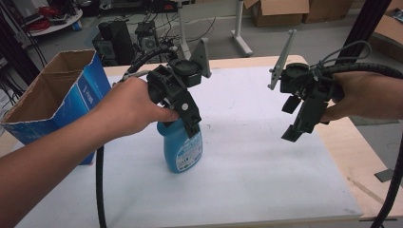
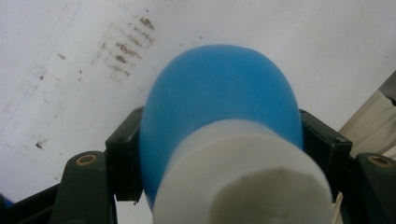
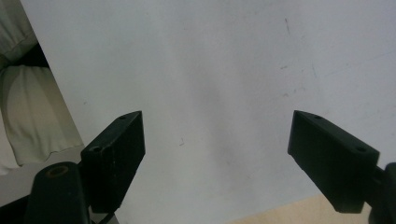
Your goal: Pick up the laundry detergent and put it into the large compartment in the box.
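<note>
The person's left hand is holding the left gripper over a blue plastic bottle with a white cap and a printed label, which is standing upright on the white mat a little toward nine o'clock from the mat's middle. In the left gripper view the black jaws are pressing both sides of the bottle's blue shoulder just below the white cap, clamped on it. Off at three o'clock, well apart from the bottle, the right hand is holding the right gripper in the air above the mat, tilted down toward the table. Its jaws are standing wide apart, gripping nothing, with bare mat between them. An open cardboard box with blue printed sides is sitting at nine o'clock on the pale wooden table, beside the person's forearm.
</note>
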`<state>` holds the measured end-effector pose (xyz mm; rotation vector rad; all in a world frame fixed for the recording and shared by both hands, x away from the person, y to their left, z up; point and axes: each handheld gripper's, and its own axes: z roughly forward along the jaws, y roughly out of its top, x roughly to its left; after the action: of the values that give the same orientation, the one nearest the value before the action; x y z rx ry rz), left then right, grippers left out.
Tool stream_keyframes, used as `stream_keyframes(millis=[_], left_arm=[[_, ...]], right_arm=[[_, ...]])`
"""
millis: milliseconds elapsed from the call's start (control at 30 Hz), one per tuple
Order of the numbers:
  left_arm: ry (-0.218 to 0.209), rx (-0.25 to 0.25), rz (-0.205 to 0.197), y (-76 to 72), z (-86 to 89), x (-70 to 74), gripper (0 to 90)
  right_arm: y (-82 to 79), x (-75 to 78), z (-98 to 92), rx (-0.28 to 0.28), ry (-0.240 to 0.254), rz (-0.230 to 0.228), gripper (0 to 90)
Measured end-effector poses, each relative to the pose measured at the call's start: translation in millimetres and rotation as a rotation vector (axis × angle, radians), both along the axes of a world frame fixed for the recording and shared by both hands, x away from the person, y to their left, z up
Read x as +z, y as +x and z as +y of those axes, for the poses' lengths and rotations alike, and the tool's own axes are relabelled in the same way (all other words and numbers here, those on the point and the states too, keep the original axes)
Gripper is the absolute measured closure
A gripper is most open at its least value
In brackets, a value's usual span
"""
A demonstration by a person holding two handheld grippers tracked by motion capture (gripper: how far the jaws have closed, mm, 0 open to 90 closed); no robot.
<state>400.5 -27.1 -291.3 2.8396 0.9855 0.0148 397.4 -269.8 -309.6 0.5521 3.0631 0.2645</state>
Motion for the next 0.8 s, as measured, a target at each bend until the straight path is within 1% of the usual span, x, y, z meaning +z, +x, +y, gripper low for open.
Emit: stream_keyframes(millis=[100, 300, 333, 600, 800], left_arm=[[0.003, 0.005, 0.000, 0.5, -0.2, -0.2, 31.3], [0.007, 0.005, -0.005, 0.6, 0.1, -0.2, 35.1], [0.011, 0.007, -0.009, 1.0, 0.6, -0.1, 37.0], [0.013, 0.008, -0.011, 0.7, 0.3, 0.1, 37.2], [0.005, 0.008, -0.029, -1.4, 0.3, 0.5, 37.6]], right_arm=[[-0.2, 0.2, 0.0, -0.001, 0.000, 0.000, 18.8], [0.1, 0.4, -1.3, -0.001, 0.001, -0.002, 18.8], [0.2, 0.3, -1.6, -0.004, 0.004, -0.003, 18.8], [1.0, 0.0, -0.9, -0.001, 0.001, -0.003, 18.8], [1.3, -0.3, -0.1, -0.001, 0.001, -0.002, 18.8]])
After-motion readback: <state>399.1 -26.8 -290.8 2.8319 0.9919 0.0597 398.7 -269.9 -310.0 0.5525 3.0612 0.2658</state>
